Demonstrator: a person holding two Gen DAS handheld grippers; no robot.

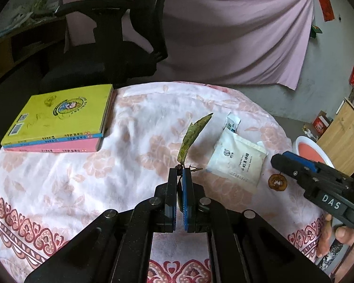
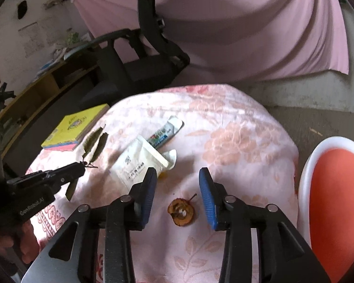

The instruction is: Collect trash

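My left gripper (image 1: 182, 173) is shut on the stem of a dry green leafy twig (image 1: 193, 136), whose leaf stands up over the flowered tablecloth (image 1: 82, 176). In the right wrist view this left gripper (image 2: 81, 165) comes in from the left with the twig (image 2: 94, 143) at its tip. My right gripper (image 2: 177, 172) is open, and a brown dried fruit slice (image 2: 180, 211) lies on the cloth between its blue pads, untouched. The left wrist view shows the right gripper (image 1: 277, 159) just above that slice (image 1: 277, 182). A white sachet (image 1: 236, 160) and a small printed packet (image 1: 232, 123) lie between the grippers.
Two stacked books, yellow over pink (image 1: 59, 120), rest at the table's left edge. A black office chair (image 1: 111, 54) stands behind the table before a pink curtain. A white seat with an orange cushion (image 2: 330, 188) sits close to the table's right edge.
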